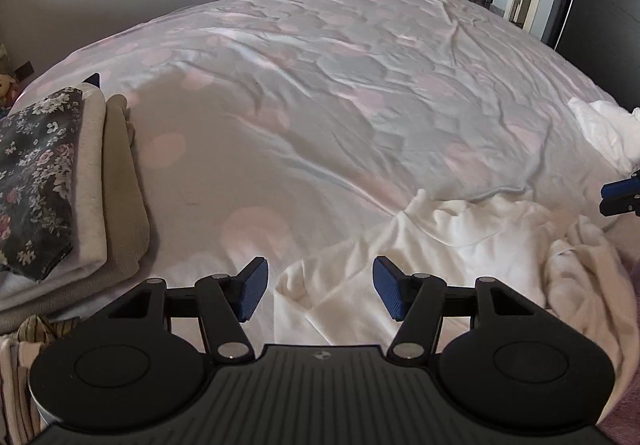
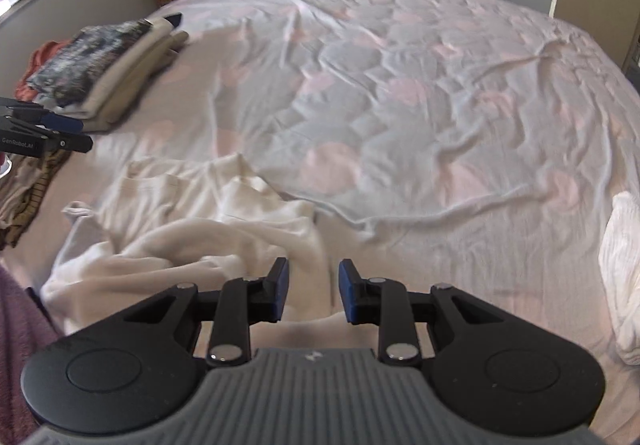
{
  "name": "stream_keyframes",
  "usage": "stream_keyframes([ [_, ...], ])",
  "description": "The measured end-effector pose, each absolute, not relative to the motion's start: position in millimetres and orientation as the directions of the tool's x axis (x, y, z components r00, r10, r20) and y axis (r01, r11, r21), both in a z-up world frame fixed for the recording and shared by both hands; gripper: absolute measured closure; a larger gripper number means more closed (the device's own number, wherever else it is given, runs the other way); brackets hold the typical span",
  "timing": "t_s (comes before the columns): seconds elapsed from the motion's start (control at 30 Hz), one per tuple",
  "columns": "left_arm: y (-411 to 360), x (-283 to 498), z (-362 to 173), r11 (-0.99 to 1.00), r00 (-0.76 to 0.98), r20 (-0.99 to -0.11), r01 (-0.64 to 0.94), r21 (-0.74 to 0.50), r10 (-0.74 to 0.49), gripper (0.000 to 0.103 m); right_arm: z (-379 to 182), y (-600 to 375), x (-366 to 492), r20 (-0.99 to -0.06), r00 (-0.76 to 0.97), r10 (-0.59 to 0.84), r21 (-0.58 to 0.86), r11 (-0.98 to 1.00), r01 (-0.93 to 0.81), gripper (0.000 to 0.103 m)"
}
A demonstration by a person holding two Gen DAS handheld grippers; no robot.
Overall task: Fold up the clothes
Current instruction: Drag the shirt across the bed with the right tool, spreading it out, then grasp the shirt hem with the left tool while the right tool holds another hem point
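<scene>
A crumpled white garment [image 1: 460,229] [image 2: 192,221] lies on the near side of the bed. My left gripper [image 1: 320,285] hovers over its left edge, jaws wide and open, with nothing pressed between the blue pads. My right gripper [image 2: 313,285] is over the garment's right edge, its jaws a narrow gap apart; cloth lies beneath the gap but the pads do not press on it. Each gripper also shows in the other's view: the right gripper [image 1: 620,197] at the right edge, the left gripper [image 2: 60,133] at the left edge.
A stack of folded clothes [image 1: 80,185] [image 2: 108,69], topped by a dark floral piece, sits on the bed's left side. Another white cloth [image 1: 604,133] [image 2: 624,265] lies at the right. The wrinkled pink-spotted bedcover [image 1: 320,85] stretches beyond. Striped clothes [image 2: 24,185] lie at the left.
</scene>
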State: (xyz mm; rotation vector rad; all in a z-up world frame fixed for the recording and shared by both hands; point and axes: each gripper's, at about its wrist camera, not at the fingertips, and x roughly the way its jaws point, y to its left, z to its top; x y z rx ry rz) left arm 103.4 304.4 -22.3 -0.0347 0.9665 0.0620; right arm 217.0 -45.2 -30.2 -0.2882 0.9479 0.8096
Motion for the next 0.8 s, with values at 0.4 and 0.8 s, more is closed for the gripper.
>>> stream_keyframes([
  [0.4,330.3,142.8,-105.2,0.998,0.525,-0.851,-0.044,-0.054,-0.023,0.046,-105.0,-11.3,255.9,-0.898,0.147,0.415,0.188,0.663,-0.724,0.053],
  [0.8,311.5,134.6,-109.3,0.999,0.582,-0.812,-0.014,-0.049,-0.032,0.094,-111.7,-0.3,238.2,-0.912,0.126,0.391,0.159,0.62,-0.769,0.095],
])
